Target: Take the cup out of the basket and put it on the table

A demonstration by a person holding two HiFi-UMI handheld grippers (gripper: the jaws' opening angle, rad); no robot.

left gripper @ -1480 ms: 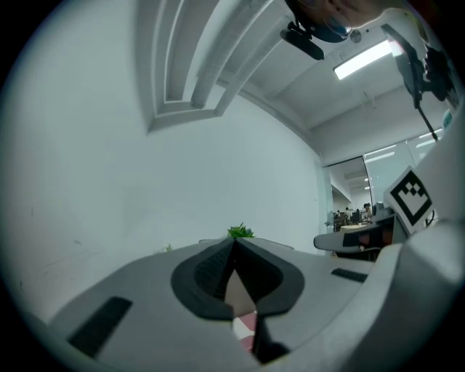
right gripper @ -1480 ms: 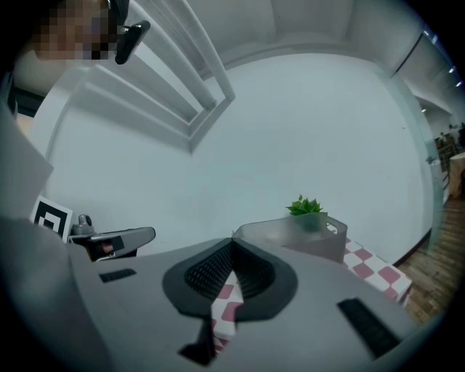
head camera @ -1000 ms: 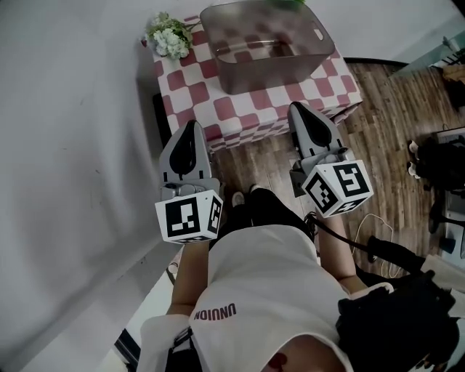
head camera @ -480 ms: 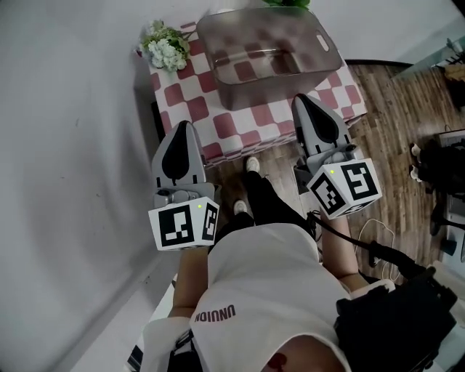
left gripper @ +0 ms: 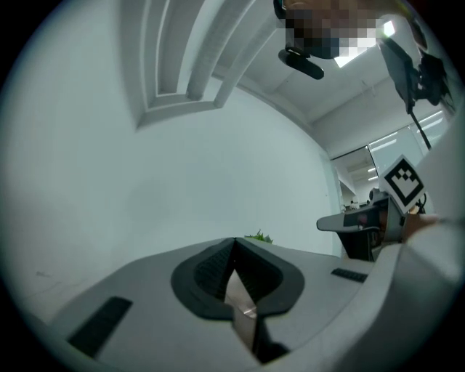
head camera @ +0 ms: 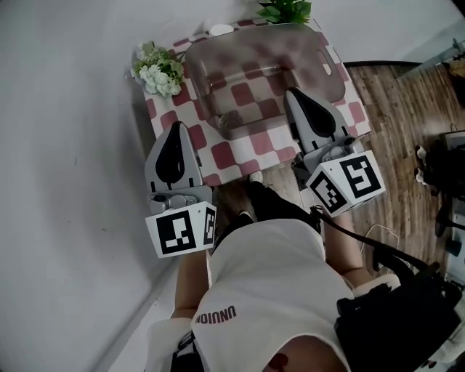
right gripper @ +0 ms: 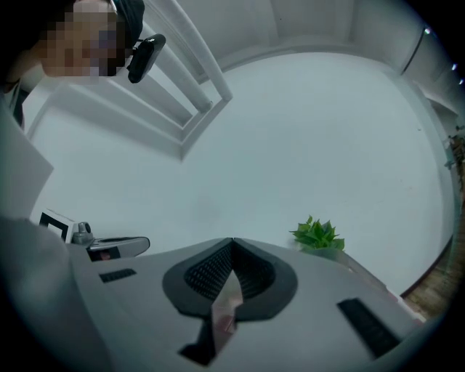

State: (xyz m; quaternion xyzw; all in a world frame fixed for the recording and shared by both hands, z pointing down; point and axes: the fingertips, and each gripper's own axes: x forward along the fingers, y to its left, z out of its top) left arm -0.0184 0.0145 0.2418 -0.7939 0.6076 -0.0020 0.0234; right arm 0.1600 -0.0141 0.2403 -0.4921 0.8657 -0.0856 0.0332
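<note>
A translucent grey basket [head camera: 305,43] stands on the table with the red-and-white checked cloth [head camera: 240,152] in the head view. A faint round clear shape [head camera: 231,122] at the basket's near end may be the cup; I cannot tell for sure. My left gripper [head camera: 176,128] is shut and empty over the table's near left edge, short of the basket. My right gripper [head camera: 296,94] is shut and empty, its tip over the basket's near right side. Both gripper views point up at the wall, with the left gripper [left gripper: 234,240] and right gripper [right gripper: 232,240] jaws closed together.
White flowers [head camera: 156,69] stand at the table's left corner beside the wall. A green plant [head camera: 285,10] [right gripper: 318,234] and a small white object [head camera: 220,30] sit behind the basket. Wood floor [head camera: 392,102] lies to the right, with dark equipment [head camera: 443,160] at the edge.
The person has stepped up to the table. Both grippers moved forward, from over the floor to over the table's near edge and the basket. Both stayed shut.
</note>
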